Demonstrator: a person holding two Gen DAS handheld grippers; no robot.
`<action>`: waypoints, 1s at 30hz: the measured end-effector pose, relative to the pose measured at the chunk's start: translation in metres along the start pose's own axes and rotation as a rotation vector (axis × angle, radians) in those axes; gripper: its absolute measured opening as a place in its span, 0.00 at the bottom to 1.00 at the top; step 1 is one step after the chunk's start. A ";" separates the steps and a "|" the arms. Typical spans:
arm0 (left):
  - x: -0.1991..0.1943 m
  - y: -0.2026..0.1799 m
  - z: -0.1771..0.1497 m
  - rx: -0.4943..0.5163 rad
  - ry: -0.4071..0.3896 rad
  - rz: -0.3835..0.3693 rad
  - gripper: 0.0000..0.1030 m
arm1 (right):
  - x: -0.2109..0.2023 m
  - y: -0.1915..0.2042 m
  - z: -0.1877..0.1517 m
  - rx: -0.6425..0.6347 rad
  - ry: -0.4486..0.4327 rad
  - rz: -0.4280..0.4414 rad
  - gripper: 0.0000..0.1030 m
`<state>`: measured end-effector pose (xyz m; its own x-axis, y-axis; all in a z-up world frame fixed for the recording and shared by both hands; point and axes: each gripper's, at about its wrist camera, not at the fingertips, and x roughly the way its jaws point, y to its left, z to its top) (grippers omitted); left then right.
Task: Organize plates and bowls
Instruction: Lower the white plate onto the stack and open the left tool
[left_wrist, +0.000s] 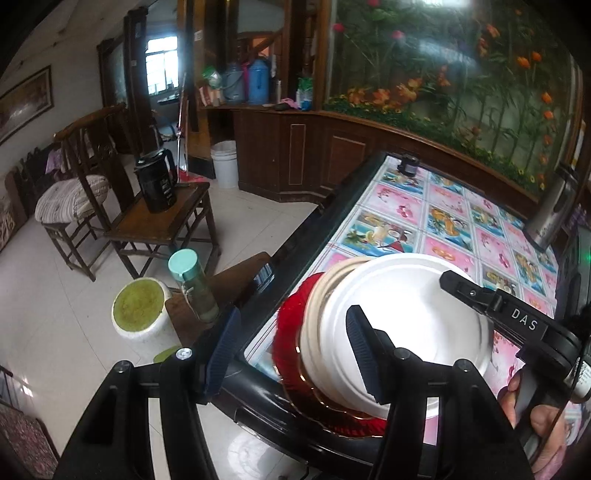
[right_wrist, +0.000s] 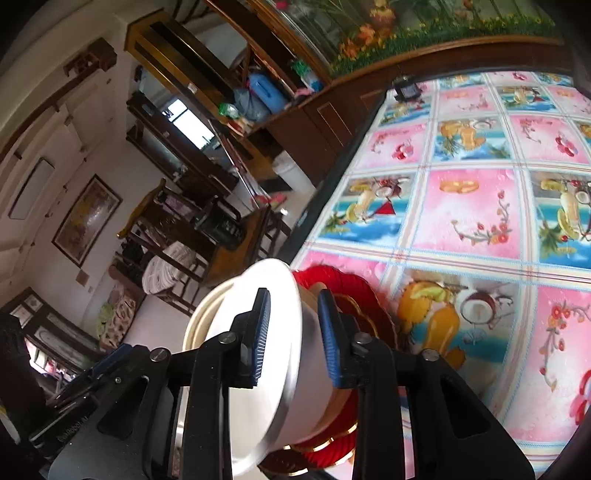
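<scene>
Home dining room (wooden chairs (left_wrist: 122, 206), cabinet (left_wrist: 314, 155))

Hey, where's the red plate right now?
The red plate sits at the bottom of the stack near the table's left edge, under a beige bowl and the white bowl; in the right wrist view it peeks out behind the right gripper.

red plate (right_wrist: 343, 284) mostly hidden under stacked bowls, white bowl (right_wrist: 280, 369) rim blurred, hand (left_wrist: 532, 424) cut off at edge

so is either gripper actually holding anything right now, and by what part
The right gripper has the rim of the white bowl between its pads; contact is unclear. The bowl sits in a beige bowl on a red fluted plate. The left gripper holds nothing.
</scene>
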<state>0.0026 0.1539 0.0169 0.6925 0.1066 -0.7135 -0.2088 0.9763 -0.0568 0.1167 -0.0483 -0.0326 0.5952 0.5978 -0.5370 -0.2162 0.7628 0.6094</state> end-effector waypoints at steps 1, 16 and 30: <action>0.002 0.003 0.000 -0.012 0.008 -0.009 0.58 | 0.000 -0.001 0.000 -0.002 -0.010 0.013 0.15; 0.016 0.048 0.007 -0.150 0.028 -0.005 0.58 | 0.030 -0.035 -0.007 0.211 0.035 0.190 0.13; 0.021 0.042 0.008 -0.137 0.048 -0.018 0.58 | -0.002 -0.019 0.003 0.054 -0.058 0.074 0.46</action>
<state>0.0134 0.1990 0.0052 0.6638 0.0772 -0.7439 -0.2912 0.9429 -0.1619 0.1217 -0.0644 -0.0414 0.6229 0.6360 -0.4556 -0.2208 0.7016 0.6775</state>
